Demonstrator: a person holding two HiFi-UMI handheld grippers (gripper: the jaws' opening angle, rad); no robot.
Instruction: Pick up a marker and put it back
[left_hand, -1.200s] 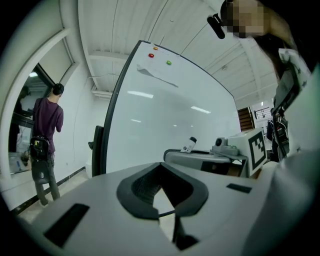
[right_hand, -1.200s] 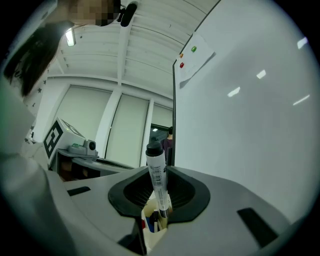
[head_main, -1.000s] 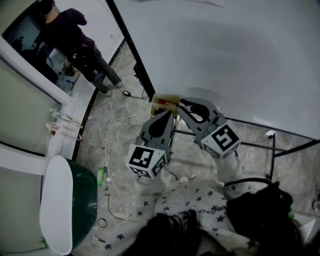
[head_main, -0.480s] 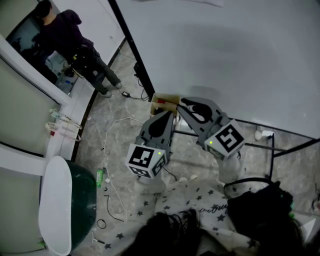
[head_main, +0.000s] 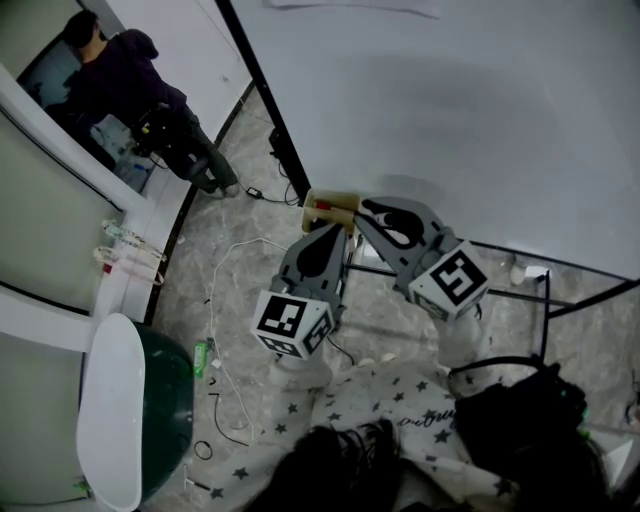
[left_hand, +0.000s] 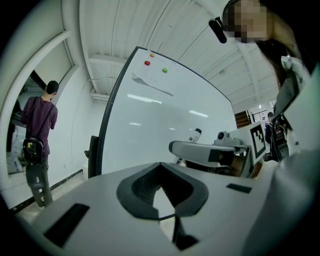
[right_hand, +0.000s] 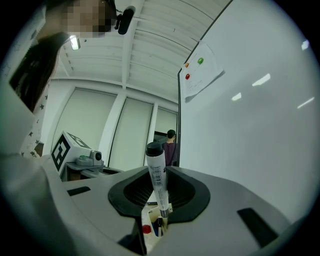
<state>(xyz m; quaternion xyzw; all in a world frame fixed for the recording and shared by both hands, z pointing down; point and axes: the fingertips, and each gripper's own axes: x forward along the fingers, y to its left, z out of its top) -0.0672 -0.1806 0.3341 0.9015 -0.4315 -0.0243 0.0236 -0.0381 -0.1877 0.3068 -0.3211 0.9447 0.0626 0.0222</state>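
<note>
A white marker with a black cap (right_hand: 156, 175) stands upright between the jaws of my right gripper (right_hand: 159, 196), which is shut on it. Below the jaws sits a small cardboard box (right_hand: 150, 227) holding a red and a blue marker. In the head view this box (head_main: 331, 207) sits at the whiteboard's lower edge, with my right gripper (head_main: 363, 208) just right of it and my left gripper (head_main: 337, 229) just below it. The left gripper (left_hand: 161, 194) looks shut and holds nothing. The left gripper view also catches the right gripper (left_hand: 200, 149) with the marker's cap (left_hand: 196, 133) above it.
A large whiteboard (head_main: 450, 100) on a black frame fills the right and top. Cables (head_main: 225, 330) lie on the marble floor. A green and white seat (head_main: 150, 400) is at lower left. A person (head_main: 140, 85) stands far left. A black bag (head_main: 520, 415) is at lower right.
My right gripper's marker cube has shifted a little to the right. The left gripper has stayed put. The person at the far left has moved slightly.
</note>
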